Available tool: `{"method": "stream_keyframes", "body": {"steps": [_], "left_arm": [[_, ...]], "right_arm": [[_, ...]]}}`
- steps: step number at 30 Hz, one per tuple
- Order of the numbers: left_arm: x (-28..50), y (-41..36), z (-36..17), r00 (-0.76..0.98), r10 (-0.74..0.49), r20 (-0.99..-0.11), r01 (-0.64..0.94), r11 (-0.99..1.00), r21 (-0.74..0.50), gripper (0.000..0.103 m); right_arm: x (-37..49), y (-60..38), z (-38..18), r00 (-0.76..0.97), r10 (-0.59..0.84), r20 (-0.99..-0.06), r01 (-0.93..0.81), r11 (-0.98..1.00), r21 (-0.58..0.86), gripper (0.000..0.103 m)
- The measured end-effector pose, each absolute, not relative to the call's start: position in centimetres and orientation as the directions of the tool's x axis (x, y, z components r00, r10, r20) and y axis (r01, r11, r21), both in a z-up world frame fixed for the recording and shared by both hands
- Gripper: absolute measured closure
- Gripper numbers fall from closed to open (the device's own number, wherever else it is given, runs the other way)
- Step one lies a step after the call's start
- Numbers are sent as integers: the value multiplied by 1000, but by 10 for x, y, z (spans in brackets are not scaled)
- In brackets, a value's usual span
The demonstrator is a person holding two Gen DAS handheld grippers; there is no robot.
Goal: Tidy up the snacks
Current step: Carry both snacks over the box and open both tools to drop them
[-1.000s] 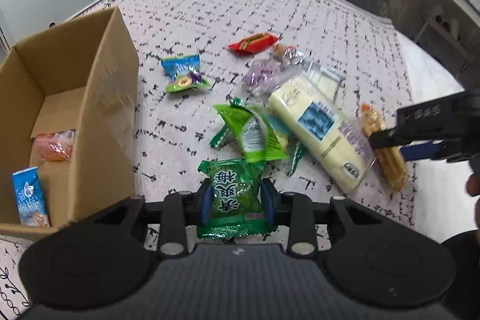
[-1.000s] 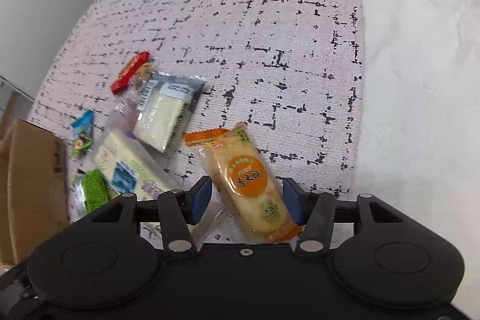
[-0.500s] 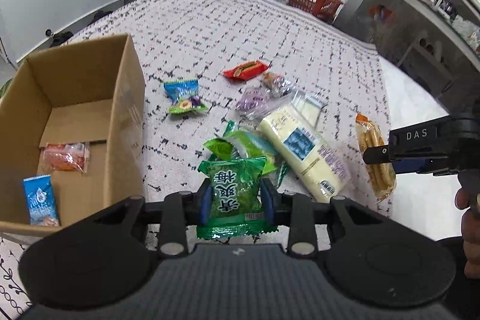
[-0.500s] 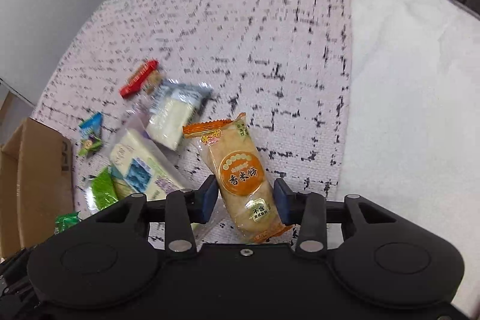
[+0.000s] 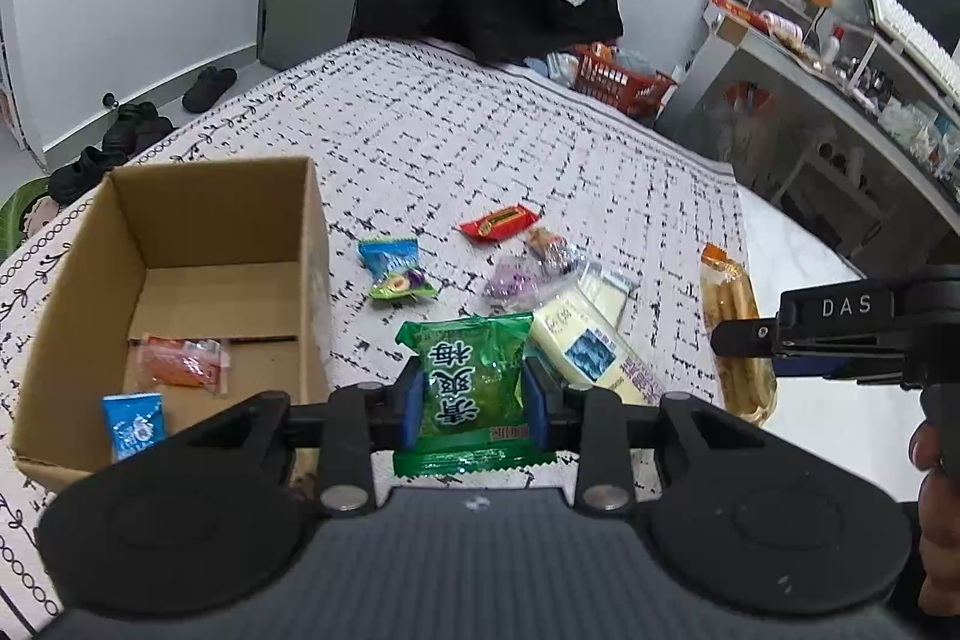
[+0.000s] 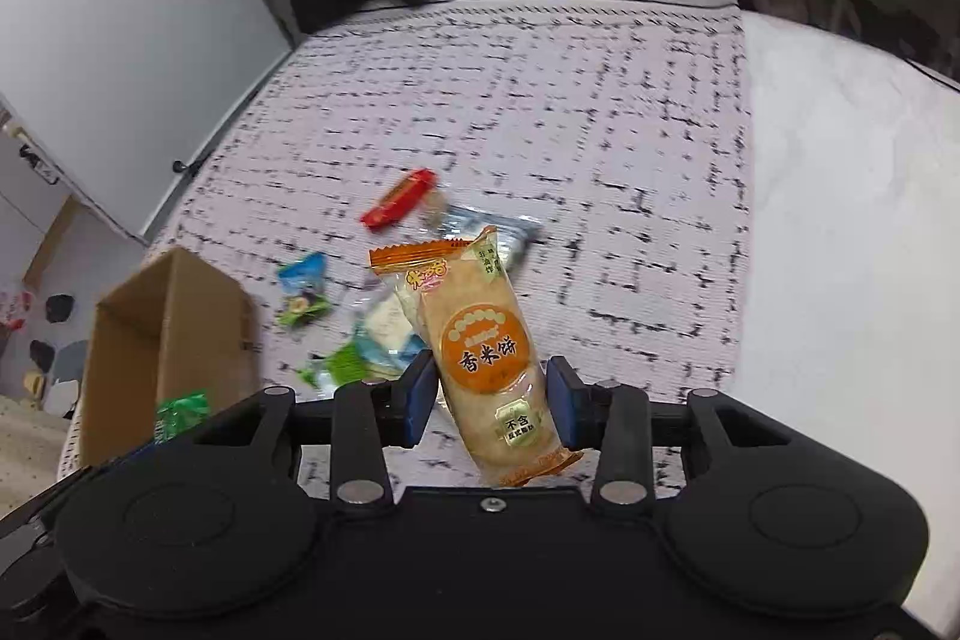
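Checked white-and-black bedspread (image 5: 480, 148) covers a bed, which carries everything. Brown cardboard box (image 5: 198, 244) stands open near the bed's left edge; inside it lie an orange packet (image 5: 183, 361) and, nearer the camera, a small blue packet (image 5: 135, 424). To the right of the box, toward the middle of the spread, loose snacks are scattered: a long pale-yellow packet (image 5: 591, 346), a clear packet of white pieces (image 5: 606, 283) just behind it, a blue-and-green packet (image 5: 393, 268), a purple-tinted clear wrapper (image 5: 516, 277) and a red bar (image 5: 498, 223) farthest back.

Left gripper (image 5: 474, 394) is closed on a green plum-candy packet (image 5: 471, 376), held upright between its blue pads above the spread, just right of the box.

Right gripper (image 6: 489, 394) pinches an orange rice-cracker packet (image 6: 486, 346), lifted clear of the bed and tilted with its top leaning left. Seen from the left camera, this gripper sits near the bed's right edge.
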State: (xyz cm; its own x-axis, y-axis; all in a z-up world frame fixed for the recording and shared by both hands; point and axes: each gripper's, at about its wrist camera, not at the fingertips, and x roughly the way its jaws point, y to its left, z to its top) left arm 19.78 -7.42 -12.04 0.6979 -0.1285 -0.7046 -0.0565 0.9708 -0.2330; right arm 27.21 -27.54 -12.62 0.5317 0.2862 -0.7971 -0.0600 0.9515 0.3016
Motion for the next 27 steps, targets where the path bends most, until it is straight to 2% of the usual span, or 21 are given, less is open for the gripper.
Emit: {"method": "stream_keyframes", "body": {"steps": [27], "left_arm": [[178, -3, -97, 754, -104, -649, -144, 937, -318, 70]], "right_arm": [[244, -179, -68, 584, 397, -708, -206, 916, 344, 65]]}}
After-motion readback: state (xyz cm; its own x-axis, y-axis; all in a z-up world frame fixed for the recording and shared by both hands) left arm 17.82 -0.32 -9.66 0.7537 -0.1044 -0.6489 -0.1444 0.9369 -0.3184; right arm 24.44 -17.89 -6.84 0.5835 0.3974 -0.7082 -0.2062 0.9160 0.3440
